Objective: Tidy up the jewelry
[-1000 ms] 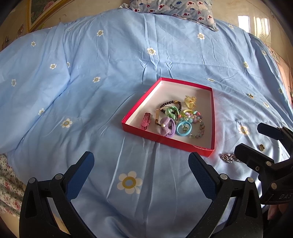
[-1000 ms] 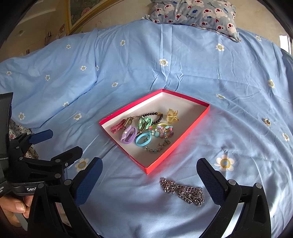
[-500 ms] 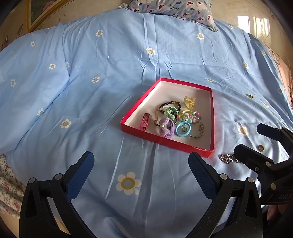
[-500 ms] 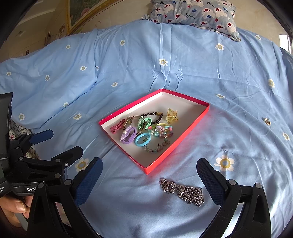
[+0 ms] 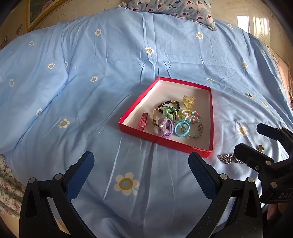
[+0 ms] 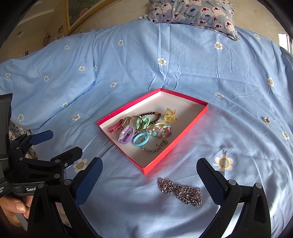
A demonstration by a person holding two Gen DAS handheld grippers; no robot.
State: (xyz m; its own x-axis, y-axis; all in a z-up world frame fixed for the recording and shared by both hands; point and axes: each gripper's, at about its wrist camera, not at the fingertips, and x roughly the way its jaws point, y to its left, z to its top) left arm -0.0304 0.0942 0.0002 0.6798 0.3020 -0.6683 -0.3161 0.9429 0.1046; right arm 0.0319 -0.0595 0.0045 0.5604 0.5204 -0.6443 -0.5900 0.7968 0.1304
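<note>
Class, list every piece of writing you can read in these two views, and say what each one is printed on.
"GenD", cut off: body of the left tongs.
"DAS", cut off: body of the right tongs.
Small cursive words on the cartoon-print pillow: too small to read reliably.
No readable text on the red box or the jewelry.
</note>
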